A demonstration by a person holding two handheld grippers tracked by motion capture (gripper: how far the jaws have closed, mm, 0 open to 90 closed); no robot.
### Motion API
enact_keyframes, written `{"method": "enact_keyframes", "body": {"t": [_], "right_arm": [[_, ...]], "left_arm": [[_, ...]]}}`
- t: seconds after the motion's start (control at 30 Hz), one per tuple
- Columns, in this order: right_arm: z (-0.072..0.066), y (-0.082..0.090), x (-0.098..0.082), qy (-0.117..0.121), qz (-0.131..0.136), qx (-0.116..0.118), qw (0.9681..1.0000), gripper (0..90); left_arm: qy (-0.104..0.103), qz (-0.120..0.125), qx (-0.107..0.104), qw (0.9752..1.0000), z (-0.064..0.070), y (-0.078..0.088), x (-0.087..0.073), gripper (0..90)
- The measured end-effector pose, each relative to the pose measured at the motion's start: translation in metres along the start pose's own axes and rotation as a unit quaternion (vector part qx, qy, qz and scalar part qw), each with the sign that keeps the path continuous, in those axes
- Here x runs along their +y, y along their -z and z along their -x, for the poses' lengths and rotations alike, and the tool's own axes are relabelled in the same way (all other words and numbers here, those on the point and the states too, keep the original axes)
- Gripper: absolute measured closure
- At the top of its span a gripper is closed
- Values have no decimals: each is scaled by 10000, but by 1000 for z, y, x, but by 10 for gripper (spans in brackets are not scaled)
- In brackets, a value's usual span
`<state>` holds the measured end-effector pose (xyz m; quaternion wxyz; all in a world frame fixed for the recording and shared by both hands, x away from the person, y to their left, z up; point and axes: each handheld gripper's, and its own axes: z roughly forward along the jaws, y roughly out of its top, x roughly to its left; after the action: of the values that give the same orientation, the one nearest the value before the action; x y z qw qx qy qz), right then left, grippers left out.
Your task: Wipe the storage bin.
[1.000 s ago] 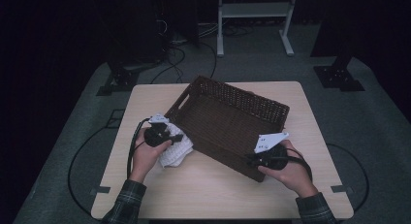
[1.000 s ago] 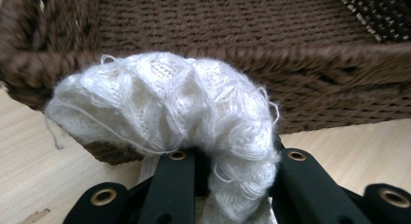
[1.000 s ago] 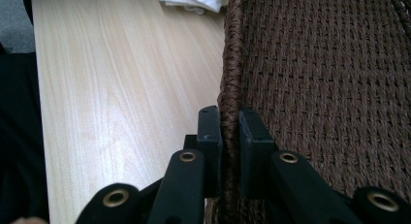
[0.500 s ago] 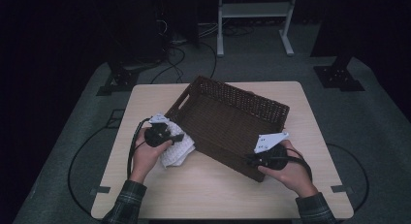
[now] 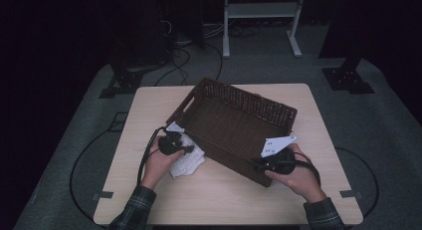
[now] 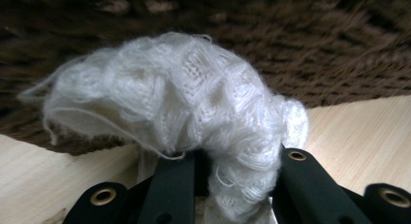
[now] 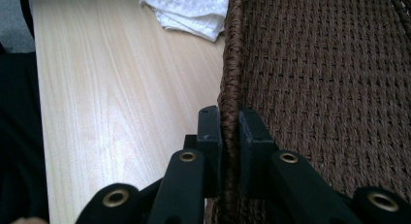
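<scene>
We judge the job to be about midway: the white fluffy knitted cloth (image 5: 186,159) is already in our grip but not yet in the dark brown woven wicker basket (image 5: 234,128), so the lift over the rim and the release are what remain.

In the high view the cloth lies at the lower left of centre, on the pale wooden table (image 5: 234,200) just beside the basket's near long wall. The left gripper (image 5: 175,144) sits over it. In the left gripper view its black jaws pinch a bunched fold of the cloth (image 6: 194,107), which bulges up above them, with the basket's weave filling the top of the frame behind.

The right gripper (image 5: 268,165) is at the basket's lower right corner — in the right gripper view its jaws are pressed onto the braided rim (image 7: 231,88), one pad outside and one inside the wall, which we take as steadying the basket.

As for contents, the basket's floor looks bare as far as the high view shows — the inside under the near wall is hidden. The cloth (image 7: 186,10) shows at the top of the right gripper view, outside the wall.
</scene>
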<state>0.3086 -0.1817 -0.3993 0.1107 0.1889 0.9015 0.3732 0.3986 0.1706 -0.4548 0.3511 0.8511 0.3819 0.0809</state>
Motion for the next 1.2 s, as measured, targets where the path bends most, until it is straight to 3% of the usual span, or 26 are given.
{"method": "enact_keyframes", "body": {"t": [0.23, 0.6, 0.97, 1.2], "right_arm": [[0, 0, 0, -9, -3, -2, 10000, 806], [0, 0, 0, -7, -8, -12, 10000, 806], [0, 0, 0, 4, -9, -23, 10000, 806], [0, 0, 0, 2, -11, -20, 10000, 806]], "left_arm": [[-75, -97, 57, 9999, 3, -3, 0, 752], [-129, 346, -88, 9993, 9, 21, 10, 753], [-246, 747, -136, 9968, 16, 51, 19, 752], [-222, 716, -140, 9971, 17, 46, 18, 752]]}}
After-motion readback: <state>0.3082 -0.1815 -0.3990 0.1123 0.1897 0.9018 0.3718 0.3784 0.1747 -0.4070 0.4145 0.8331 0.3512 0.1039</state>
